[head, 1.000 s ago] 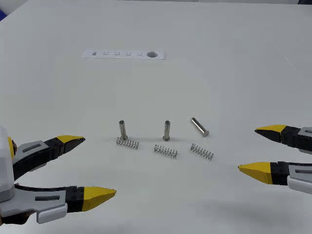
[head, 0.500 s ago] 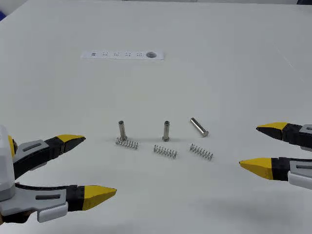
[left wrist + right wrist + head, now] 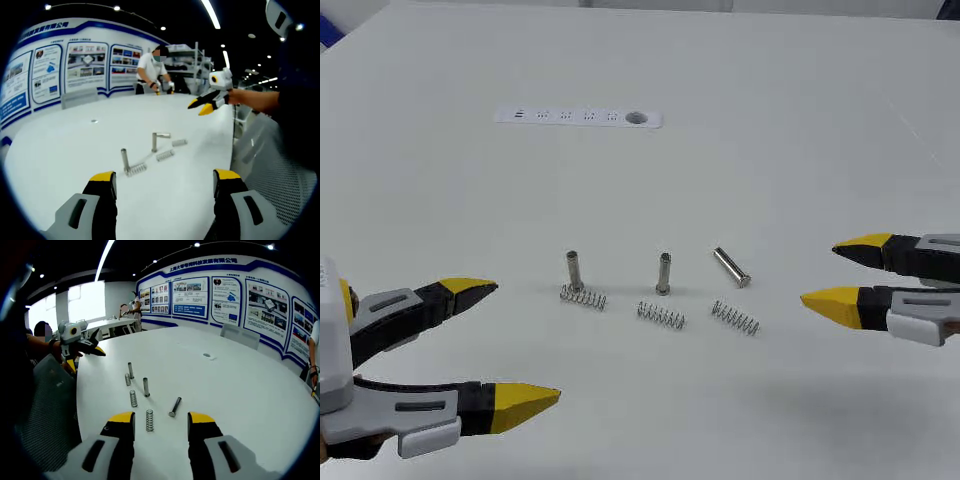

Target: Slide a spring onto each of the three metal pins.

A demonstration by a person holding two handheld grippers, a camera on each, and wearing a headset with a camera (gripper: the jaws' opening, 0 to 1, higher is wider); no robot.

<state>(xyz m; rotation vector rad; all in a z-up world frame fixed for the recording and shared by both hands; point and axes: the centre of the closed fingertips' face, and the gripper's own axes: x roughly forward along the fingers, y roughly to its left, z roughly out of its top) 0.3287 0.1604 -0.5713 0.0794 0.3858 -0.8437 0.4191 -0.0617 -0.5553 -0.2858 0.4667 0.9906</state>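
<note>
Left gripper [image 3: 527, 342] hovers by the table's [image 3: 770, 120] near edge, jaws spread wide and empty. Right gripper [image 3: 819, 272], jaws parted less, also holds nothing. Mid-table, the left pin [image 3: 574, 270] and middle pin [image 3: 664, 273] stand upright, and the right pin [image 3: 730, 267] lies flat. On each pin's near-edge side lies a loose spring: left spring [image 3: 583, 296], middle spring [image 3: 661, 316], right spring [image 3: 734, 318].

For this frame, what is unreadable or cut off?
- Head view: left gripper body cut by the left and bottom edges, right gripper by the right edge.
- Head view: power strip markings too small to read.
- Right gripper view: text on the wall posters too small to read.
</note>
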